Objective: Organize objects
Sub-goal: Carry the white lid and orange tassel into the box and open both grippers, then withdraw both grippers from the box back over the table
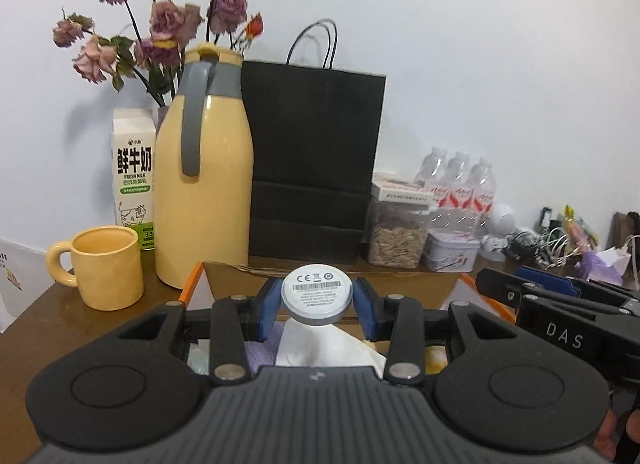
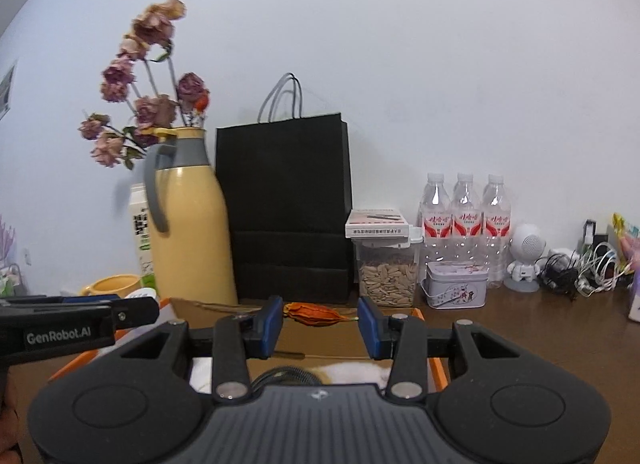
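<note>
Both tongs hover over the cardboard box [image 1: 224, 284], and that box is the anchor for everything else. Left gripper [image 1: 317, 300] has its blue pads pressed against the rim of a small round white puck [image 1: 317, 292], label side toward the camera, held just above the box's opening; gripping it by the edge looks meant to keep it flat and easy to set down. Right gripper [image 2: 319, 322] stands partly open, the same gap, but nothing sits between its pads: the orange dried pod [image 2: 316, 310] seen through the gap lies beyond, at the box's far edge. White tissue [image 1: 320, 344] fills the box beneath the puck.

Behind the box, against the wall, stand the yellow thermos jug [image 1: 204, 183] and the black paper bag [image 1: 316, 159], probably parked there to leave the front free. Left of the box sits the yellow mug [image 1: 106, 268]; right of it, the seed jar [image 2: 386, 276] and the tin [image 2: 456, 284].
</note>
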`<state>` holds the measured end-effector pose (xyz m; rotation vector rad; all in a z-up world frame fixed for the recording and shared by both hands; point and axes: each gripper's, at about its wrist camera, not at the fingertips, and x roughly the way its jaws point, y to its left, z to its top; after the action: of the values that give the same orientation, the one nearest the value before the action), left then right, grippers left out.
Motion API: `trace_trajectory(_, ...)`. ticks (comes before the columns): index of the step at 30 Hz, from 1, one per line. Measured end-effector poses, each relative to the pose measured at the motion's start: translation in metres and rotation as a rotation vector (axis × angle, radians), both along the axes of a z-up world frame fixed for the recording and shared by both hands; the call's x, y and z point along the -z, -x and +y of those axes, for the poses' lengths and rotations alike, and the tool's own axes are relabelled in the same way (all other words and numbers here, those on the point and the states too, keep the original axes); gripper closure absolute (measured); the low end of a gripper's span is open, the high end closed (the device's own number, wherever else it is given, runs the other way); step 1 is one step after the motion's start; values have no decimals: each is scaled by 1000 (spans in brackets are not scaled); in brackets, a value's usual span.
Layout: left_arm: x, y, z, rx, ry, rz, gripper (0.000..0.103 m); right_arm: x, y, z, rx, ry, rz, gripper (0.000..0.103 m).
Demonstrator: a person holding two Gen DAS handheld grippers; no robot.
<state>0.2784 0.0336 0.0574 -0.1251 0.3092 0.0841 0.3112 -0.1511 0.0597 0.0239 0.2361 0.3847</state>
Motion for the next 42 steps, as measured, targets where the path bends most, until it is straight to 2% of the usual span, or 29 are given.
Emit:
trace_trajectory(5, 19, -23, 3, -3, -1, 67, 63, 21, -26, 6, -8, 53, 59, 63)
trace_trajectory(13, 27, -24, 0, 5, -20, 63, 60, 29, -32, 0, 16, 45, 105, 62)
trace_trajectory(14, 27, -22, -1, -1, -25, 57, 53, 30, -31, 0, 23, 51, 103, 61)
trace_trajectory(15, 26, -21, -1, -7, -25, 52, 46, 31, -31, -1, 25, 57, 104, 53)
trace_trajectory(16, 26, -20, -1, -14, -21, 44, 28, 31, -30, -1, 25, 57, 106, 43)
trace_trajectory(17, 26, -19, -1, -25, -19, 32, 9, 31, -30, -2, 26, 53, 105, 38)
trace_trajectory(18, 25, -18, 0, -40, -21, 17, 0, 31, -28, -2, 27, 49, 102, 28)
trace_trajectory(19, 25, -16, -1, -58, -24, -4, 0, 31, -27, -3, 30, 45, 97, 17)
trace_trajectory(22, 26, -17, 1, -64, -16, -2, 0, 29, -24, -6, 47, 36, 83, 5)
trace_trajectory(34, 25, -14, 3, -68, 11, -21, 0, 25, -17, -9, 54, 17, 67, 0)
trace_trajectory(42, 17, 10, 5, -66, 26, -86, 0, 19, -3, -15, 53, 6, 33, 0)
